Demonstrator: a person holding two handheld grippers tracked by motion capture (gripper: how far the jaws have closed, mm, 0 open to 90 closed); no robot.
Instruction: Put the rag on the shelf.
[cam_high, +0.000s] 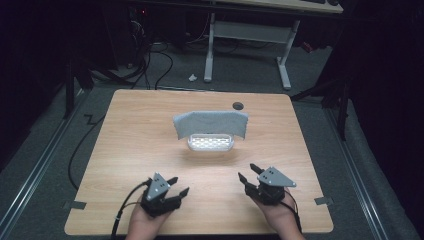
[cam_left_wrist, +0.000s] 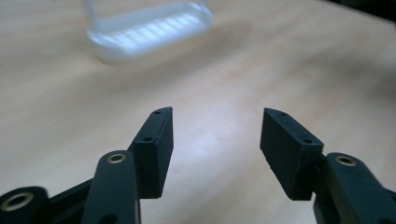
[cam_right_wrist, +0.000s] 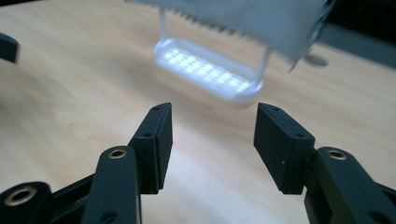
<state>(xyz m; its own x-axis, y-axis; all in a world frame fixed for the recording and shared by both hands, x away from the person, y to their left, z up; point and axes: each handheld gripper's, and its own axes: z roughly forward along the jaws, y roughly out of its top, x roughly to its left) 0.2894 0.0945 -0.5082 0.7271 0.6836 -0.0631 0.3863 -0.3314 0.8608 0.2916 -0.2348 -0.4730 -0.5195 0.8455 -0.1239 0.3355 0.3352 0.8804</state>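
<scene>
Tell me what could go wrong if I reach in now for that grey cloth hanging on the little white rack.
1. The grey cloth only drapes over the top of the white rack, so a one-sided pull may drag it off crooked.
2. The rack looks light and thin-legged; tugging the cloth could tip or slide it across the table.
3. Both the left tongs and right tongs are open and heading for the same small target, so they might bump.

Bench (cam_high: 150, 150) was lit from overhead, surroundings near black. White rack (cam_left_wrist: 149, 32) glared, blurred at 12 o'clock; jaws sharp in both gripper views.
</scene>
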